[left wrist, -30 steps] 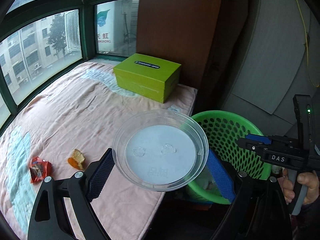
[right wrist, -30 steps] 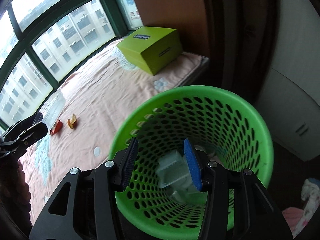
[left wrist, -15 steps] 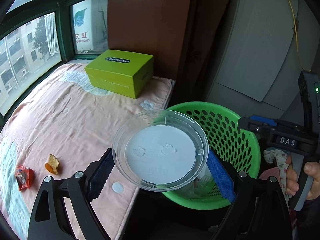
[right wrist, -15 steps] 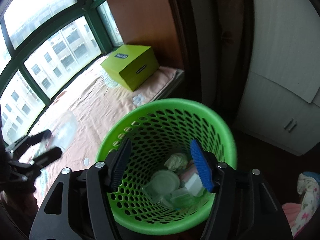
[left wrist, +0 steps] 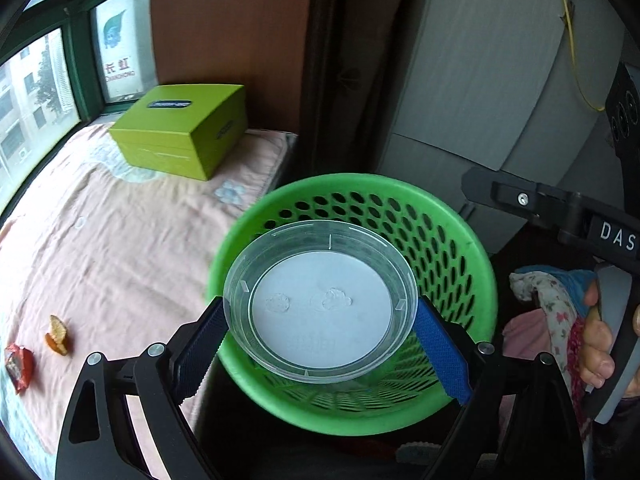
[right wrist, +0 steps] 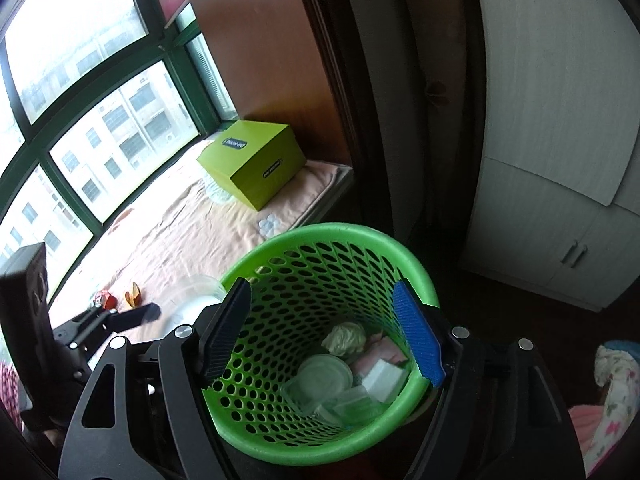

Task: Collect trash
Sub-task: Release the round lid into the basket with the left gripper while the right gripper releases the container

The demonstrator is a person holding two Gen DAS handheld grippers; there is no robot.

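My left gripper (left wrist: 320, 344) is shut on a clear round plastic lid (left wrist: 320, 300) and holds it right above the green mesh basket (left wrist: 452, 224). The basket (right wrist: 340, 236) holds several plastic containers and wrappers (right wrist: 344, 376). My right gripper (right wrist: 324, 332) is open and empty above the basket's near side. An orange peel piece (left wrist: 58, 334) and a red wrapper (left wrist: 18, 366) lie on the pink bedding (left wrist: 112, 240) at the left. The lid's edge also shows in the right wrist view (right wrist: 196, 300).
A lime green box (left wrist: 180, 130) sits on the bedding by the window. A grey cabinet (right wrist: 560, 160) stands behind the basket. Floral cloth (left wrist: 548, 300) lies on the floor to the right. The right gripper body (left wrist: 560, 208) is at the right in the left wrist view.
My left gripper has carried the lid rightward from over the bedding to above the basket. My right gripper has risen and pulled back from inside the basket, with its jaws wider apart.
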